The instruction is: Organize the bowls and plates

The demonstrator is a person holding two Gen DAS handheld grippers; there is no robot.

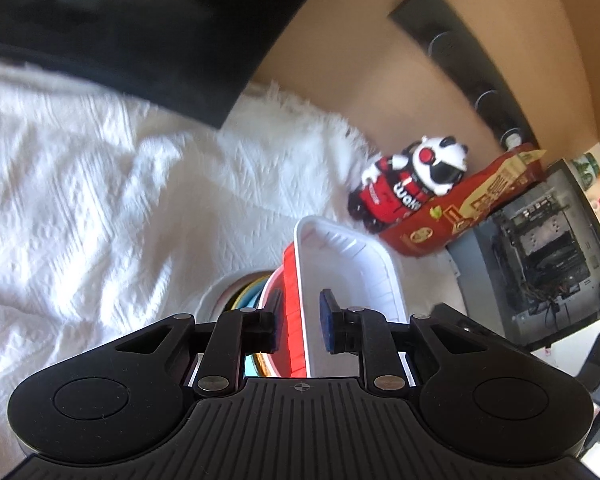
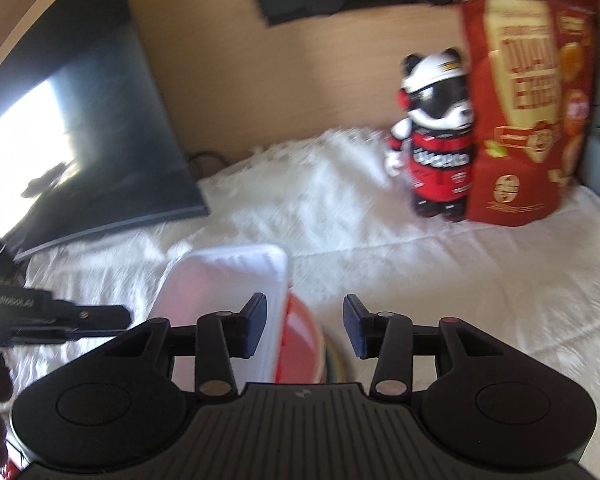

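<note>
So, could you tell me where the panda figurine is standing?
In both wrist views the panda figurine stands on the white cloth by the back wall, against the red bag.

White tray (image 1: 352, 276) over red tray (image 1: 294, 320); bowls (image 1: 249, 298) beneath in teal, yellow, white. White textured cloth (image 1: 92, 184). Panda figure (image 2: 436, 136) black-white, red-black jersey. Red-cream snack bag (image 2: 528, 92). Black monitor (image 2: 96, 120), beige wall (image 2: 268, 80).
</note>
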